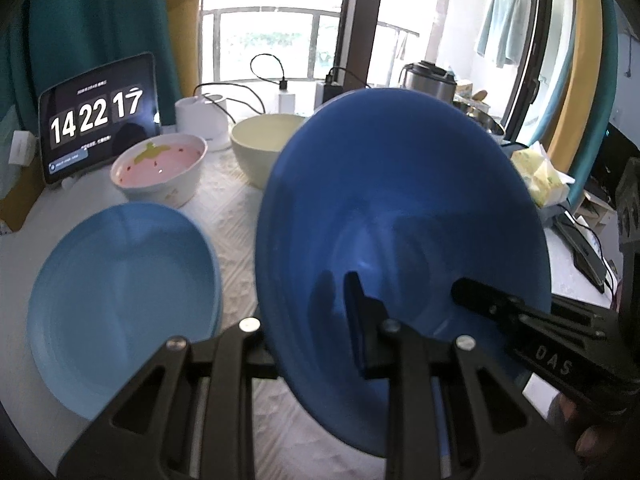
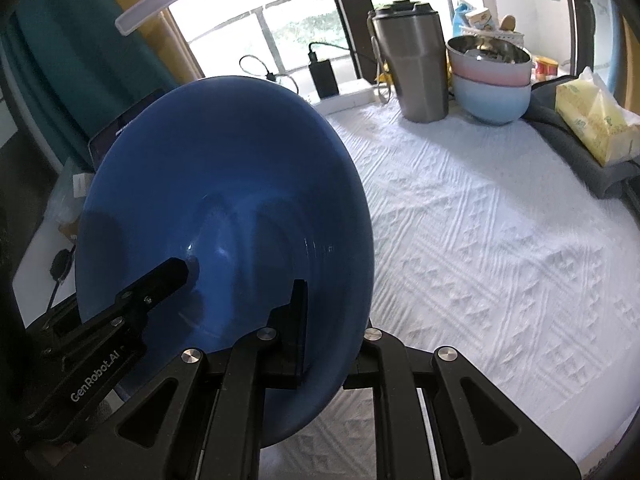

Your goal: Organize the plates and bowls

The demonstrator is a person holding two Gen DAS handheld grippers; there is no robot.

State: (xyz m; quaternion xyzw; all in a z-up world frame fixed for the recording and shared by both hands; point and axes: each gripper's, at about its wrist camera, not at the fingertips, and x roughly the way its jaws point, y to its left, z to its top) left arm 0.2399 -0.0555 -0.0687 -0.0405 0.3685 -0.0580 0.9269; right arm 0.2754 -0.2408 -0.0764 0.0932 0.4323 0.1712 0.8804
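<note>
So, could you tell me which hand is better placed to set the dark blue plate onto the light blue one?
Probably left: its view shows the light blue plate beside the dark blue plate; both jaws grip it.

Matte black left gripper: angular linkage arms with triangular cut-outs, round silver screw heads at the pivots, flat rectangular black fingers. Same build on the right gripper: black struts, silver pivot bolts, blocky finger pads. White lettering "DAS" on the right gripper's arm in the left wrist view; white "GenRobot.AI" along the left gripper's arm in the right wrist view. Small dark screws near each finger base. Fingertips of a bare hand at the lower right edge; no sleeve visible.
</note>
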